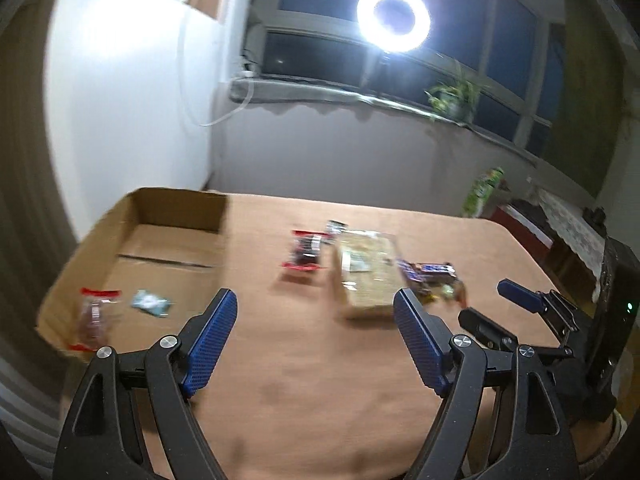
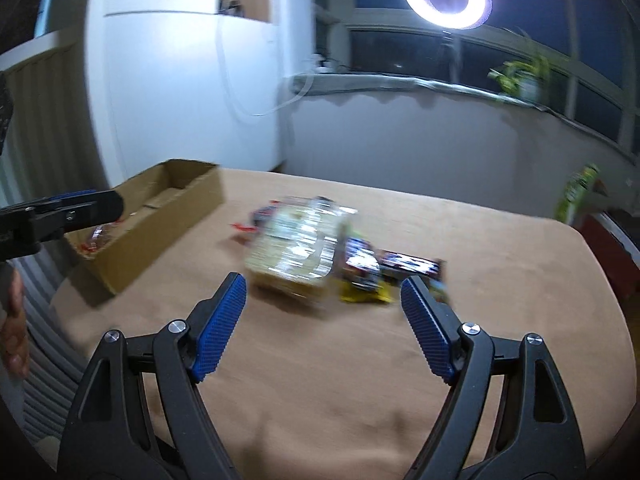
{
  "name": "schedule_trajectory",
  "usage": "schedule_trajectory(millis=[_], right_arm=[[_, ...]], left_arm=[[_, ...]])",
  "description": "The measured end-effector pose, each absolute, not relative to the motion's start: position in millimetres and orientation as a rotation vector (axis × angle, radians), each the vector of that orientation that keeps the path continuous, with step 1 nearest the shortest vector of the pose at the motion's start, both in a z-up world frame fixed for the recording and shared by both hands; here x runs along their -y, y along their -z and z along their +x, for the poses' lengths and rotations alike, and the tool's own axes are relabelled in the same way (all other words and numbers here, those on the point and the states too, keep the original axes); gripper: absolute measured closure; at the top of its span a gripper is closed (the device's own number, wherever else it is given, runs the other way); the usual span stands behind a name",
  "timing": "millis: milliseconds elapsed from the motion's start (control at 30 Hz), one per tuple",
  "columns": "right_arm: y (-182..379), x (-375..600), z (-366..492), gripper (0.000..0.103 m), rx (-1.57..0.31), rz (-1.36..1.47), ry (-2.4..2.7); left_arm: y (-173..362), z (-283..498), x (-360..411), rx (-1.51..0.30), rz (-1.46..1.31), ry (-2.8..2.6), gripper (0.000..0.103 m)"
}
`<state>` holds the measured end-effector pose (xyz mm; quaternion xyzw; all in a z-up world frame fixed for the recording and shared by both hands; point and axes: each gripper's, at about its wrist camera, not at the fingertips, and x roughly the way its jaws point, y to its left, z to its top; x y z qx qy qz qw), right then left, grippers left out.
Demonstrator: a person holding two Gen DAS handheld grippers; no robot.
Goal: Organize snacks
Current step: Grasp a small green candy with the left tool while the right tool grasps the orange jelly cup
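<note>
A cardboard box (image 1: 176, 204) sits at the table's left; it also shows in the right wrist view (image 2: 160, 224). Inside lie a red-ended clear packet (image 1: 94, 316) and a small teal packet (image 1: 151, 303). On the table lie a red-and-black packet (image 1: 305, 250), a large clear-wrapped tan pack (image 1: 368, 272) (image 2: 296, 244), a dark blue bar (image 1: 430, 271) (image 2: 404, 264) and a yellow wrapper (image 2: 366, 294). My left gripper (image 1: 316, 312) is open and empty, short of the snacks. My right gripper (image 2: 324, 296) is open and empty, just before the tan pack; it shows in the left view (image 1: 490, 300).
The tan table (image 1: 320, 380) has a rounded right edge. A ring light (image 1: 394, 18) stands at the window behind. A potted plant (image 1: 456, 98) is on the sill. A white wall is left of the box. Furniture stands at far right.
</note>
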<state>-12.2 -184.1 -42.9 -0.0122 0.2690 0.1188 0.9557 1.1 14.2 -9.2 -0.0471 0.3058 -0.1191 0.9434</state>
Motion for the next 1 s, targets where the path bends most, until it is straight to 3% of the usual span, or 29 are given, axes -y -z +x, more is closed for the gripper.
schedule_trajectory(millis=[667,933,1000], right_arm=[[90,282,18,0.021,-0.747,-0.004,-0.16],[97,270,67,0.021,-0.835,-0.1,-0.264],[100,264,81,0.028,-0.856,-0.118,-0.286]], left_arm=[[49,35,117,-0.748,-0.039,0.585,0.022],[72,65,119,-0.867,-0.102,0.608,0.023],[73,66,112,-0.872,-0.108,0.593,0.023]])
